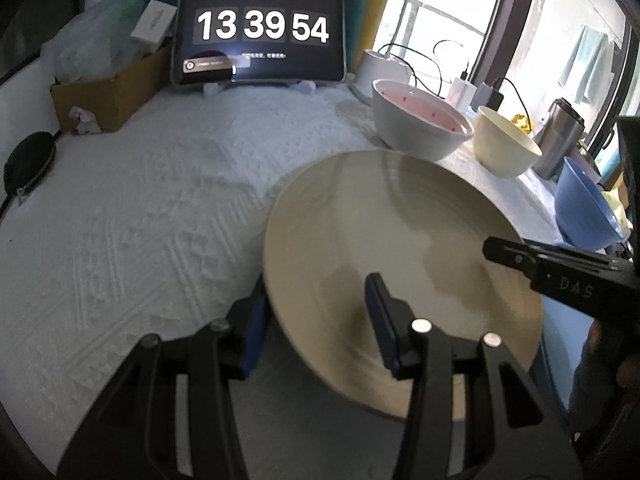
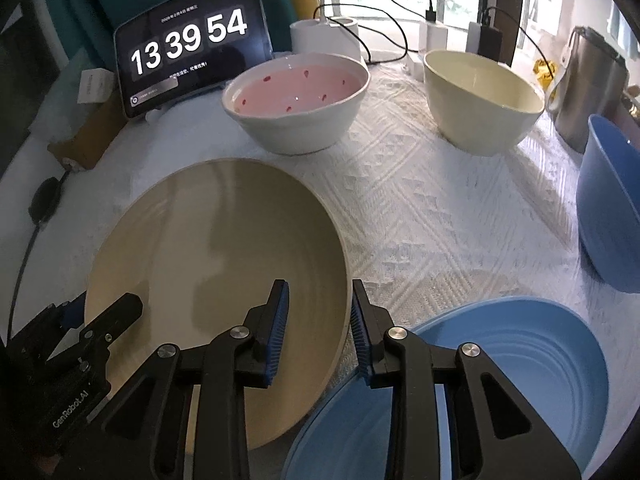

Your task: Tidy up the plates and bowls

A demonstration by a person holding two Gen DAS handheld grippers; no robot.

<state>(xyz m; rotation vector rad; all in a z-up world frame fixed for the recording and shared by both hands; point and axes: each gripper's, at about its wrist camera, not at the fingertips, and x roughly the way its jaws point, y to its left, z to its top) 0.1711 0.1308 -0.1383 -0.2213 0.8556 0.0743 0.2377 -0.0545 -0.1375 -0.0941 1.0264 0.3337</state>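
Beige plate (image 2: 216,264): lying near the table's front edge, its right rim overlapping the blue plate (image 2: 520,364), probably for stacking.
Left gripper (image 1: 316,320): jaws parted, straddling the beige plate's left rim; whether the pads are pressing, I cannot tell.
Right gripper (image 2: 318,332): straddling the right rim, gaps showing beside both pads, so not gripping.
Right wrist view only: is showing the blue plate.
Bowls: pink-lined bowl (image 2: 296,104), cream bowl (image 2: 480,100) and blue bowl (image 2: 612,208) are waiting along the back and right edge.
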